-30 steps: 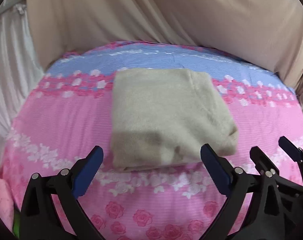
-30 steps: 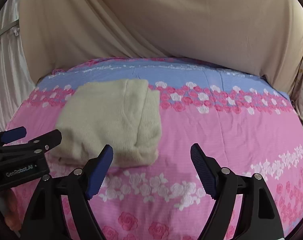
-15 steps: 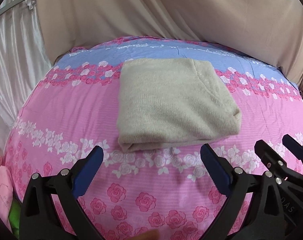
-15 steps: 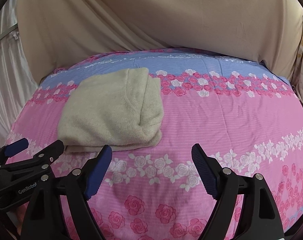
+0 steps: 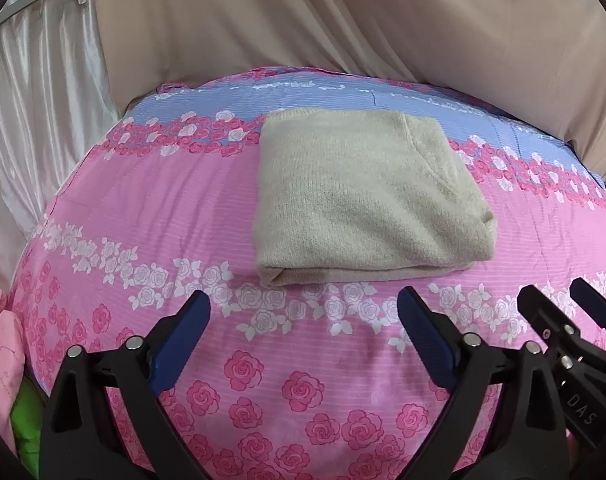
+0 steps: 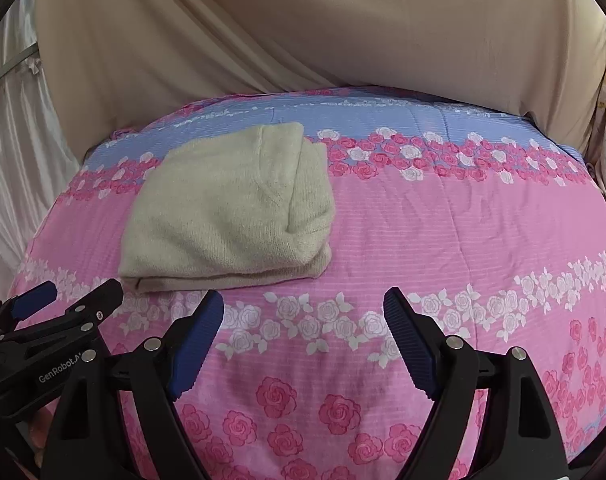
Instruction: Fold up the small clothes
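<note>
A beige knitted garment (image 5: pixel 363 196) lies folded into a neat rectangle on the pink floral bedspread (image 5: pixel 143 208). It also shows in the right wrist view (image 6: pixel 231 212), left of centre. My left gripper (image 5: pixel 303 320) is open and empty, held back from the garment's near edge. My right gripper (image 6: pixel 303 320) is open and empty, to the right of the garment's near corner. Each gripper shows at the edge of the other's view: the right one (image 5: pixel 567 312), the left one (image 6: pixel 71 296).
The bedspread has a blue band (image 6: pixel 383 116) along its far side. Beige drapes (image 5: pixel 343 20) hang behind the bed and white satin curtains (image 5: pixel 43 100) at the left. Pink and green cloth items (image 5: pixel 7 380) lie at the bed's left front edge.
Both grippers have drawn back and up from the folded garment, which now lies farther away. The garment itself has not moved.
</note>
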A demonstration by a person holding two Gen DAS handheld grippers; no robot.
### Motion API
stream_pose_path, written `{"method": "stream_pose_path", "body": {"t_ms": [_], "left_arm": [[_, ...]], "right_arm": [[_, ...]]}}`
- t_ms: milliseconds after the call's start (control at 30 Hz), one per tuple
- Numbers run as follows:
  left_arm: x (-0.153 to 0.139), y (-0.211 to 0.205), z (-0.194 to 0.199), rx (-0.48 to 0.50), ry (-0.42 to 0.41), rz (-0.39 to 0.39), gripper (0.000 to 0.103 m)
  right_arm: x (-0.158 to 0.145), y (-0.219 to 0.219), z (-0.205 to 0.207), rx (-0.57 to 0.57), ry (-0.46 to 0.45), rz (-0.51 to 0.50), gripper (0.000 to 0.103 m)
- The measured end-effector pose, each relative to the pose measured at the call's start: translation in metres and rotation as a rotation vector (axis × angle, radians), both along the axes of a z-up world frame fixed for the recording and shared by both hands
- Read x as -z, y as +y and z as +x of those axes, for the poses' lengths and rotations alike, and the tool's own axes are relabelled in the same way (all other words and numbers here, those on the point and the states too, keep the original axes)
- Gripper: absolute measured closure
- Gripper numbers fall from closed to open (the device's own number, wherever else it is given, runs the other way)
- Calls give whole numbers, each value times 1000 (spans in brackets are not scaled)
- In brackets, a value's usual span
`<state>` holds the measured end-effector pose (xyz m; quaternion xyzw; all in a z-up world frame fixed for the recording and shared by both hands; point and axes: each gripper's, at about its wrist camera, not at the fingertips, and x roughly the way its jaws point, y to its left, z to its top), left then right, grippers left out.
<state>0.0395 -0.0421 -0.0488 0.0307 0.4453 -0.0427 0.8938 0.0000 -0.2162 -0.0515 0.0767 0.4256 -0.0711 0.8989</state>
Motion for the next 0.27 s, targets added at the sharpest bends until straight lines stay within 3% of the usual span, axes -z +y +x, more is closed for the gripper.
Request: {"method": "stream_pose_path", "body": {"t_ms": [67, 267], "left_arm": [[1, -1, 0, -3, 1, 11, 26], [6, -4, -1, 18, 35, 8, 27]], "right_arm": [[1, 1, 0, 0, 6, -3, 23], [3, 4, 0, 0, 19, -7, 23]]}}
